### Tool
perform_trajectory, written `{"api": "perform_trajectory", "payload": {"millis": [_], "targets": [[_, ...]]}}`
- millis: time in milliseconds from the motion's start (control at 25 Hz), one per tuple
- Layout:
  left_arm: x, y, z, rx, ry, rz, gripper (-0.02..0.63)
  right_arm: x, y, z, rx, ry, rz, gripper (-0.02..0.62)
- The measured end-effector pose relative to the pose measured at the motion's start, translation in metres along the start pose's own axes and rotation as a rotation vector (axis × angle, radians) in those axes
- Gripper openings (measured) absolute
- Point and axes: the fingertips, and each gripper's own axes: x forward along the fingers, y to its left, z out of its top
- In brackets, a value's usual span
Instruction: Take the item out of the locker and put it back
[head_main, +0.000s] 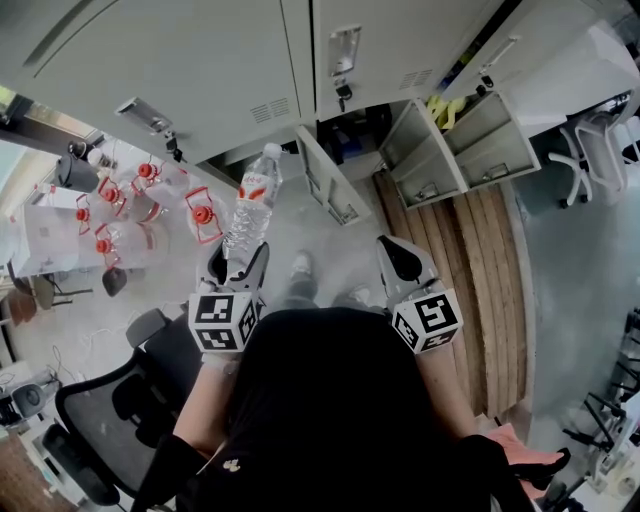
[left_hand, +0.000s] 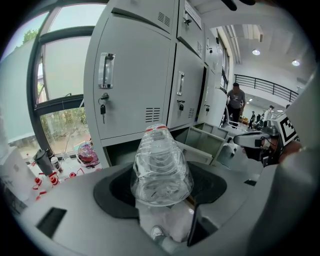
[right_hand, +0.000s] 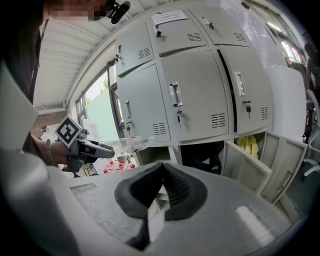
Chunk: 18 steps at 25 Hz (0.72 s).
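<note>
A clear plastic water bottle with a red-and-white label stands between the jaws of my left gripper, which is shut on its lower part. In the left gripper view the bottle fills the middle, its cap end pointing toward the grey lockers. My right gripper hangs empty to the right, its tips together; its own view shows the gripper shut. A bottom locker stands open ahead, its door swung out. The bottle also shows at the left of the right gripper view.
A second open locker door stands to the right, with something yellow inside that compartment. Red-capped objects lie at the left by the window. A black office chair is behind left, wooden planks at right. A person stands far off.
</note>
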Motion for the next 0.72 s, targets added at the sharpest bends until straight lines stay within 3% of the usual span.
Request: {"api": "perform_trajectory", "payload": {"millis": [720], "targets": [[0.070,0.034,-0.049,-0.018,0.102,-0.048,0.291,0.002,0.016,0.004,-0.025,0.041,-0.060,-0.003]]}}
